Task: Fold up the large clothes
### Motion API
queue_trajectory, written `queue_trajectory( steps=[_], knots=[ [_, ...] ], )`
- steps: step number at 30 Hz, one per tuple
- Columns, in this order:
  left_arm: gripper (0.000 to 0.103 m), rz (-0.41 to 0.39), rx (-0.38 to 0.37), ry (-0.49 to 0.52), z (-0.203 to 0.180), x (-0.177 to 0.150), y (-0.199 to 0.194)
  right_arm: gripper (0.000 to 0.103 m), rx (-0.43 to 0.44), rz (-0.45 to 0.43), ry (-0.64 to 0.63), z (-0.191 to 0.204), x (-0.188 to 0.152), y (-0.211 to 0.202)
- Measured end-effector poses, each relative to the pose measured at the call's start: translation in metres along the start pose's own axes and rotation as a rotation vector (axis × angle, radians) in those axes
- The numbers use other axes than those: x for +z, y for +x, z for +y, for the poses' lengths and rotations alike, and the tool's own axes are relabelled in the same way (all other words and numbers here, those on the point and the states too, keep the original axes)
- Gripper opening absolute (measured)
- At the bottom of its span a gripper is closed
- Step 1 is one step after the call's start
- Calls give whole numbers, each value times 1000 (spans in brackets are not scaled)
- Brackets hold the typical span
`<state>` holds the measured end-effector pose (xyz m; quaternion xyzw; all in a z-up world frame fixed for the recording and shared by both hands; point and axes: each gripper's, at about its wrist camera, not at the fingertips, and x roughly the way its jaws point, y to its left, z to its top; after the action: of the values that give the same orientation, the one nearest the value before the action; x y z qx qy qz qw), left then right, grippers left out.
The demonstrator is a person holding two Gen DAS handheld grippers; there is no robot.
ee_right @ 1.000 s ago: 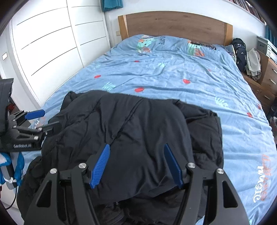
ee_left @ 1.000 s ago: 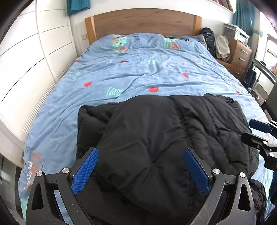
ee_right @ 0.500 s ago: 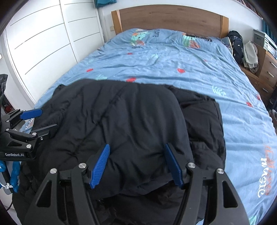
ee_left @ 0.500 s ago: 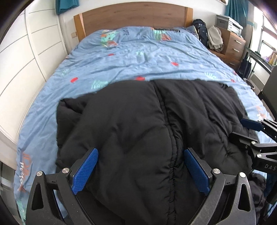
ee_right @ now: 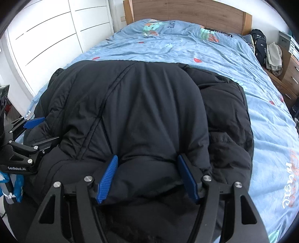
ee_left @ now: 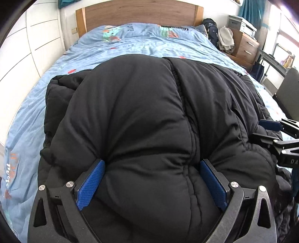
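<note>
A large black puffer jacket lies bunched on the near end of a blue bed; it also fills the right wrist view. My left gripper is open wide, and a bulge of the jacket fills the gap between its blue pads. My right gripper is open too, with a fold of the jacket between its pads. Each gripper shows in the other's view: the right one at the jacket's right edge, the left one at its left edge.
The blue patterned duvet covers the bed up to a wooden headboard. White wardrobe doors stand on the left. A wooden drawer unit with bags and clothes stands on the right.
Both grippers have moved down and forward into the jacket. The jacket now bulges up between their pads and fills much more of both views.
</note>
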<state>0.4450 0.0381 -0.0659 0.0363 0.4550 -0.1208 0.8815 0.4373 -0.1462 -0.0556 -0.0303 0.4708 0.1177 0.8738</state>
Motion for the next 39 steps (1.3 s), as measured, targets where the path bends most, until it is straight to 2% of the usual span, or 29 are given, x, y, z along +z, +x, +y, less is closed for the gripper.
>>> queue_trajectory(
  steps=[5, 7, 10, 13, 16, 18, 22, 27, 33, 39],
  knots=[
    [99, 1, -32, -11, 7, 5, -14, 66, 1, 9, 15, -3, -1, -13],
    [99, -23, -44, -31, 14, 13, -27, 66, -5, 5, 9, -1, 2, -20],
    [99, -86, -44, -45, 25, 30, -45, 66, -3, -41, -14, 4, 16, -39],
    [99, -120, -29, -37, 34, 51, -46, 66, 7, -107, -33, 9, 36, -55],
    [99, -91, -19, -15, 38, 58, -27, 67, 26, -136, -23, 12, 53, -53],
    [99, -43, -15, -16, 40, 51, -7, 67, 40, -110, -13, 13, 55, -39],
    [99, -17, -1, 13, 37, 30, 11, 68, 34, 8, -7, 13, 35, 2],
    [99, -19, -13, 11, 40, 22, 1, 70, 37, 9, 18, 10, 25, 2],
    [99, -47, -46, -41, 57, 6, -35, 70, 20, 1, 35, 2, 10, -31],
    [99, -29, -66, -8, 76, -3, -62, 75, -39, 17, 99, -27, -31, -75]
  ],
)
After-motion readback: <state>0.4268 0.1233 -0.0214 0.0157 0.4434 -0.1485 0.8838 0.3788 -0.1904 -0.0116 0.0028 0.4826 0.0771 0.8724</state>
